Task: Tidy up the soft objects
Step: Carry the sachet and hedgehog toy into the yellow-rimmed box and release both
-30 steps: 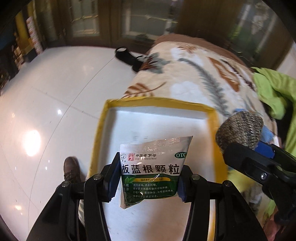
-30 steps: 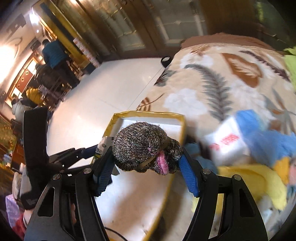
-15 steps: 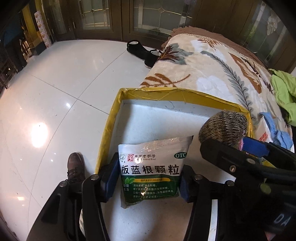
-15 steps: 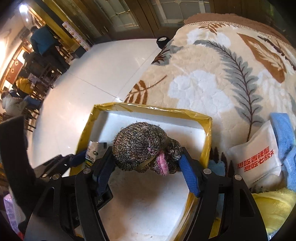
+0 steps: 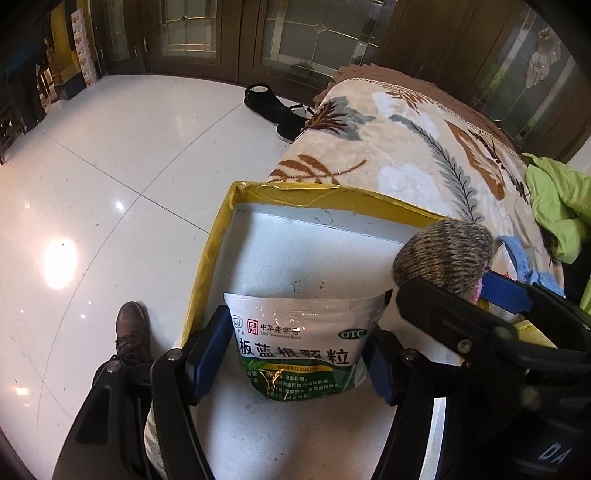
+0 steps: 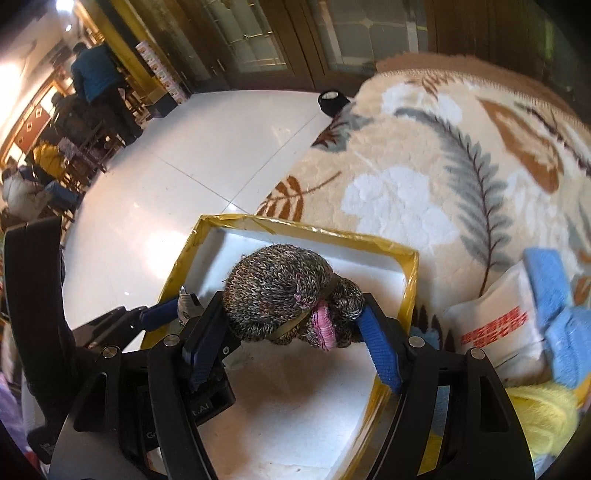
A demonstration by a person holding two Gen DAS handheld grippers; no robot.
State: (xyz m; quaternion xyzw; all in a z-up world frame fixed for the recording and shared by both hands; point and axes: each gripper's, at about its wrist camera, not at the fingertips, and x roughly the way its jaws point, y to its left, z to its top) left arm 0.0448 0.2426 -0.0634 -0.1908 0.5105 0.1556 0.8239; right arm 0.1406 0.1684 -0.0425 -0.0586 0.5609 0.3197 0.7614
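Covering the bed is a cream blanket [image 5: 406,155] printed with grey and rust fern leaves, seen toward two o'clock in the left wrist view; a glossy white tiled floor [image 5: 110,184] is spread from nine to eleven o'clock, backed by dark wooden doors with glass panes [image 5: 295,33]; black shoes [image 5: 275,109] are set on the tiles at twelve o'clock, a brown shoe [image 5: 131,332] is seen at seven o'clock, and a lime-green garment [image 5: 554,199] is heaped at three o'clock. In the right wrist view, people are seen at tables at ten o'clock.

A shallow white box edged in yellow tape [image 5: 317,194] is laid at the blanket's near edge. The green-and-white medicine sachet [image 5: 303,347] is gripped between the blue pads of the left gripper [image 5: 295,356], which is closed on its two side edges; the sachet is held upright above the box floor, at six o'clock of the box. The rolled knitted sock bundle [image 6: 288,302], brown-grey with a pink patch, is clamped by the right gripper [image 6: 291,332], closed on it, above the box's middle; in the left wrist view the bundle is seen at three o'clock of the sachet, apart from it. A white pouch with red print [image 6: 495,325] and a blue cloth [image 6: 554,302] are laid on the blanket at three o'clock of the box.
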